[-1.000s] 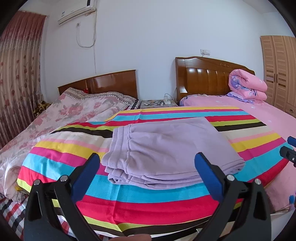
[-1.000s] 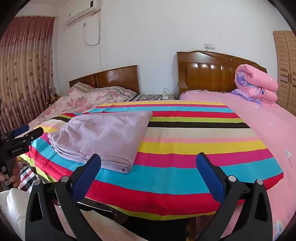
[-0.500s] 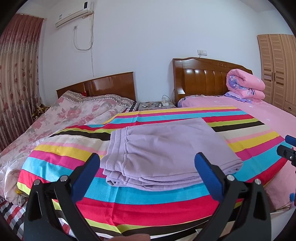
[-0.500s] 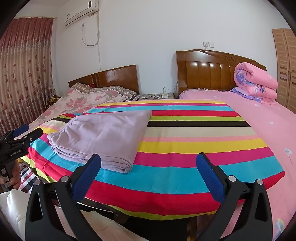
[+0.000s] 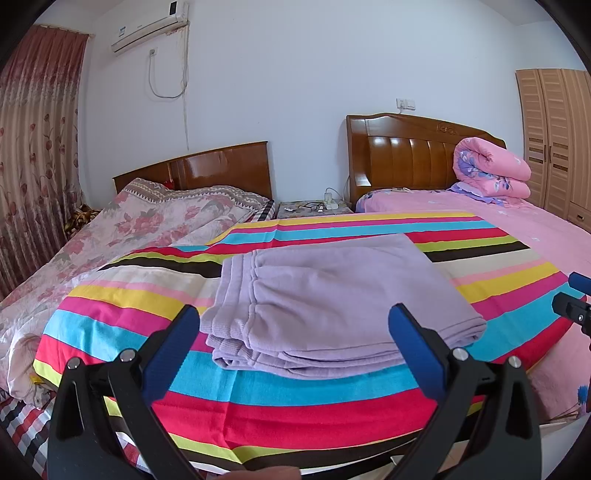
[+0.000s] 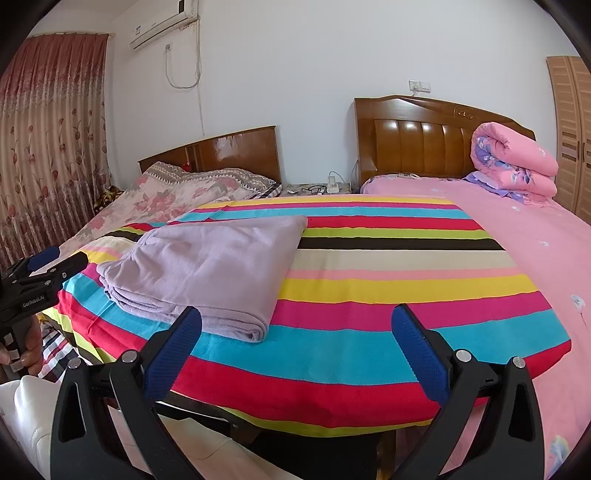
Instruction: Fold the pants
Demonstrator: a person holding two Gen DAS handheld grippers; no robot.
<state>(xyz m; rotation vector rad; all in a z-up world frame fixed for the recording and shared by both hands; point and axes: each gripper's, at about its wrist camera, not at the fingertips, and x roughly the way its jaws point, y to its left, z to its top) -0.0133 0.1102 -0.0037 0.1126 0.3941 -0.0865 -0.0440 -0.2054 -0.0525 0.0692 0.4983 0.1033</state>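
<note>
Both grippers stand with their blue-padded fingers spread wide and nothing between them: the left gripper (image 5: 295, 332) hovers at the near edge of the bed, facing the pants (image 5: 332, 299), and the right gripper (image 6: 295, 332) hovers further right over bare striped cloth, apart from the garment. The lilac pants lie as a compact, several-layered rectangle, waistband ribbing at the near left corner, on the left half of the striped sheet (image 6: 388, 288); neither gripper touches them. By this layout the folding appears complete or nearly so, and the step in hand is judged to be release and withdrawal. Any further move would call only for a light smoothing of the stacked near edges, or for lifting the bundle from beneath so that the layers do not slide apart. The striped sheet covers a raised flat surface between two beds: a floral-covered bed (image 5: 147, 229) at far left and a pink bed (image 6: 517, 229) at right, carrying a rolled pink quilt (image 6: 513, 162). Wooden headboards, a small nightstand (image 5: 314, 208), a wall air conditioner (image 5: 147, 27), a patterned curtain (image 6: 48, 140) and a wardrobe (image 5: 554, 140) enclose the room.
</note>
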